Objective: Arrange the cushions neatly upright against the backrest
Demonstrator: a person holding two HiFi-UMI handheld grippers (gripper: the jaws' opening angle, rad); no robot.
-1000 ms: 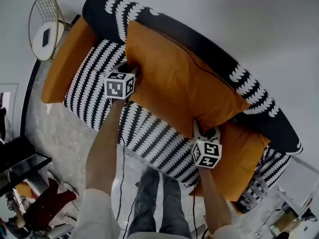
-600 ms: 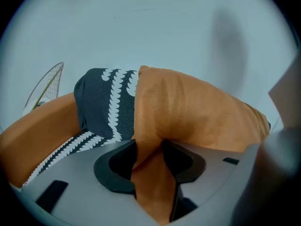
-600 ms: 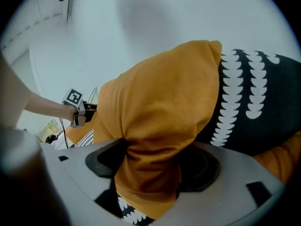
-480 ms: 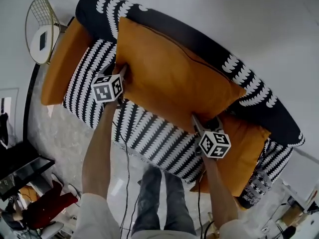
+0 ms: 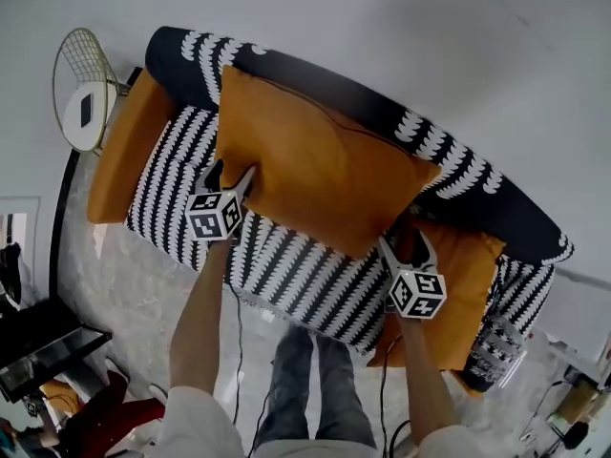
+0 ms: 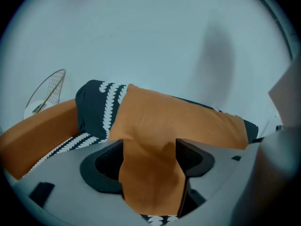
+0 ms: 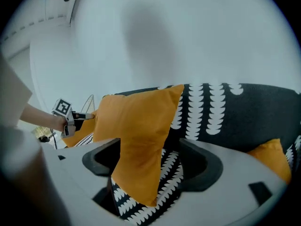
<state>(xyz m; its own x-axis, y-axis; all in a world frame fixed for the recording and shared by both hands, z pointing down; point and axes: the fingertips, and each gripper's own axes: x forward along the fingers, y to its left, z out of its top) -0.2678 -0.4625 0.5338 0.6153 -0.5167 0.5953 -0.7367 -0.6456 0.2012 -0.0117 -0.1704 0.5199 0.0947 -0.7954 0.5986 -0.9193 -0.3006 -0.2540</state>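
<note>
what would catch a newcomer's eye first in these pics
The big orange cushion leans on the backrest at the middle of the black-and-white patterned sofa. The left gripper and right gripper sit at its lower corners; their jaws have just been opening, with a cushion corner between each pair.
</note>
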